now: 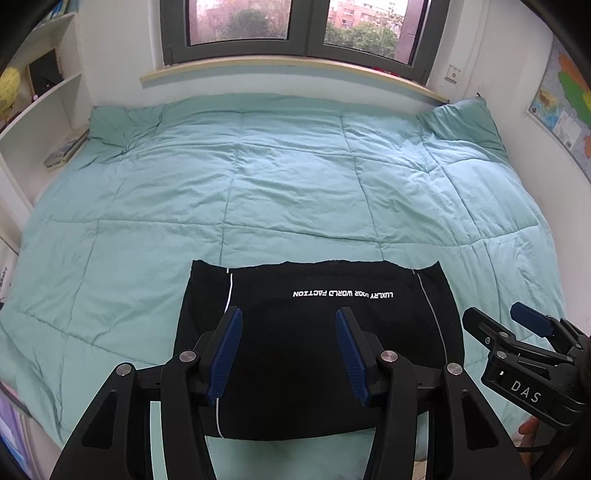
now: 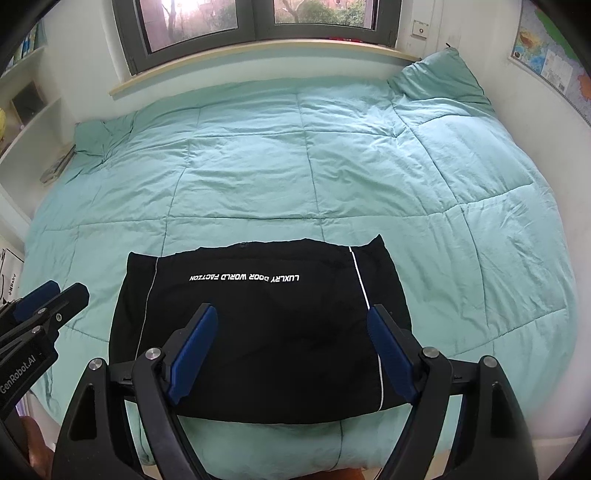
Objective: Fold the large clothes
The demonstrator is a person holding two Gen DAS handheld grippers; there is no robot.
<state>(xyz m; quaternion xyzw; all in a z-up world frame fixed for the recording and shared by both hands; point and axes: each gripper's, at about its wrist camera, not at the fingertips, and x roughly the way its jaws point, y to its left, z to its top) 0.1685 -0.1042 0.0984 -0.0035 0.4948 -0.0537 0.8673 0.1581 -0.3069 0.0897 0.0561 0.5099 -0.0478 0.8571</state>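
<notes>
— Where do we find the garment?

— We see the black garment (image 1: 317,347) folded into a flat rectangle on the near part of the bed, lying on the green quilt (image 1: 277,184). White lettering (image 1: 342,294) runs across it, upside down to us, and a thin white stripe (image 1: 432,314) runs down each side. Its far edge is a little ragged; its near edge sits close to the quilt's near border.

— And our tools?

— Our left gripper (image 1: 289,350) hangs above the garment with its jaws spread wide, and we see nothing between the blue pads (image 1: 225,354). Whether the tips touch the cloth we cannot tell. Our right gripper (image 2: 291,347) is likewise spread apart over the garment, gripping nothing; its blue pads (image 2: 389,354) frame the right-hand stripe (image 2: 364,291) and the middle of the cloth.

— Do we see each tool from the other side?

— Yes. In the left wrist view the right gripper (image 1: 513,325) shows at the right edge, beside the garment and over the quilt. In the right wrist view the left gripper (image 2: 48,299) shows at the left edge, also beside the garment.

— What else surrounds us?

— A window (image 1: 295,29) stands behind the bed, a pillow (image 1: 461,122) in the far right corner, white shelves (image 1: 44,110) on the left wall, and a map (image 1: 561,107) on the right wall.
</notes>
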